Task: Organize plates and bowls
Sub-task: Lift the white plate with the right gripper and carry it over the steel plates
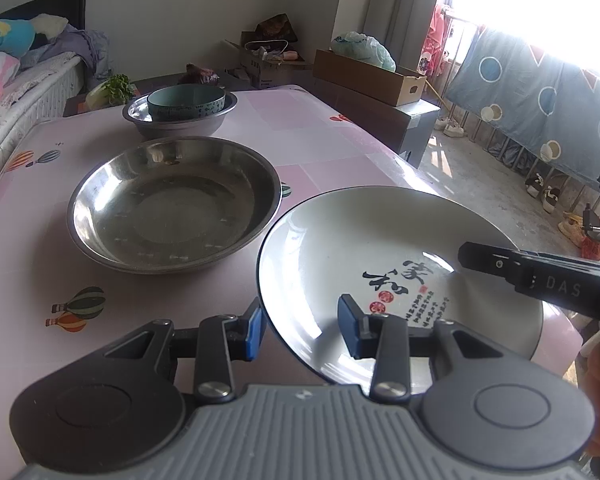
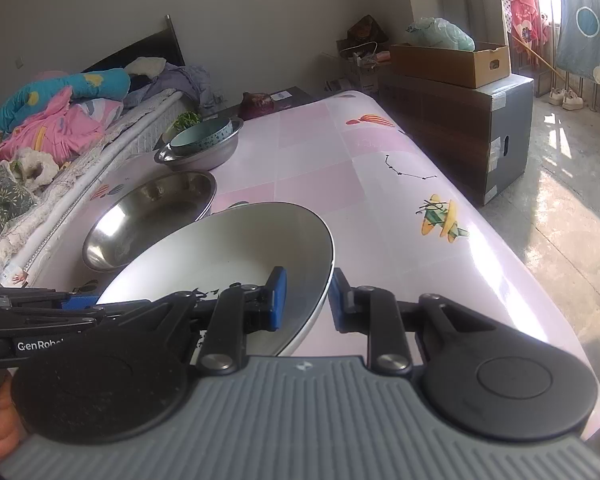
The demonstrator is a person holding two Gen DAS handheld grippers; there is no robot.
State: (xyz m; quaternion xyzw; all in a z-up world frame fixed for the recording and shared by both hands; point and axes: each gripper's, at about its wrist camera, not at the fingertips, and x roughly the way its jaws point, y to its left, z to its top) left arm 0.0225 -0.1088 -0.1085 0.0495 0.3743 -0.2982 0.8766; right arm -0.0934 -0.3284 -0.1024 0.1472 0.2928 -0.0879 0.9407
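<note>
A white plate point(image 1: 380, 248) with black calligraphy is lifted off the pink table, tilted, its right side higher point(image 2: 228, 248). My left gripper point(image 1: 302, 330) straddles its near left rim, one blue pad outside and one inside, shut on it. My right gripper point(image 2: 308, 300) is shut on the opposite rim, and one of its black fingers point(image 1: 500, 264) reaches over the plate. A large steel basin point(image 1: 172, 208) sits just left of the plate point(image 2: 148, 216). Farther back, a teal bowl point(image 1: 186, 102) rests inside a smaller steel basin point(image 1: 180, 126).
The pink tablecloth point(image 1: 300, 140) has balloon prints, and its right edge drops to a sunlit floor point(image 2: 572, 220). A bed with heaped bedding point(image 2: 52, 120) runs along the left. A cardboard box point(image 2: 452, 60) on a dark cabinet stands beyond the far right corner.
</note>
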